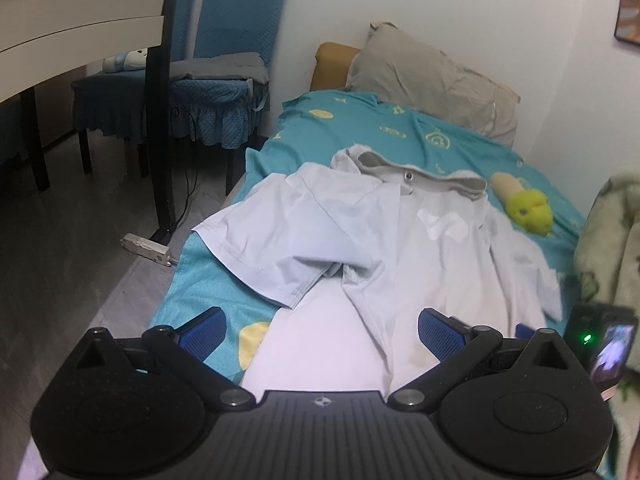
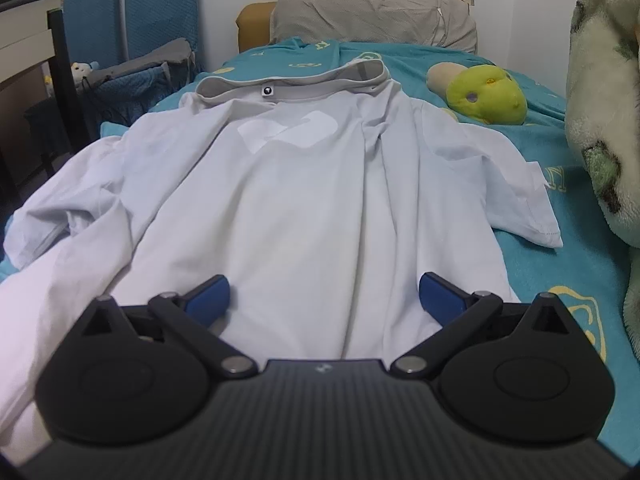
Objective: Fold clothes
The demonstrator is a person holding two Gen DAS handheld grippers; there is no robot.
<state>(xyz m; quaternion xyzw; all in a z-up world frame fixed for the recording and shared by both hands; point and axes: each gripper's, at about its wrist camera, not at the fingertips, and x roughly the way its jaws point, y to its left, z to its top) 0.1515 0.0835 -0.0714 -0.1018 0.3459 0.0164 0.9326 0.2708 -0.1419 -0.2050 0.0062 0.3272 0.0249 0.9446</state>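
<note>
A pale white short-sleeved shirt (image 1: pixel 400 248) with a grey collar lies spread on the teal bed sheet (image 1: pixel 360 120), collar toward the pillow. It also fills the right wrist view (image 2: pixel 296 184). Its left sleeve (image 1: pixel 260 240) is folded over near the bed's left edge; its right sleeve (image 2: pixel 516 184) lies flat. My left gripper (image 1: pixel 322 334) is open and empty, hovering over the shirt's lower left hem. My right gripper (image 2: pixel 324 300) is open and empty, over the shirt's lower middle.
A green and tan plush toy (image 2: pixel 480 94) lies right of the collar. A grey pillow (image 2: pixel 372 10) is at the head. A fluffy blanket (image 2: pixel 604 100) rises at the right. Blue-covered chairs (image 1: pixel 224 60), a table and a power strip (image 1: pixel 148 248) stand on the floor left.
</note>
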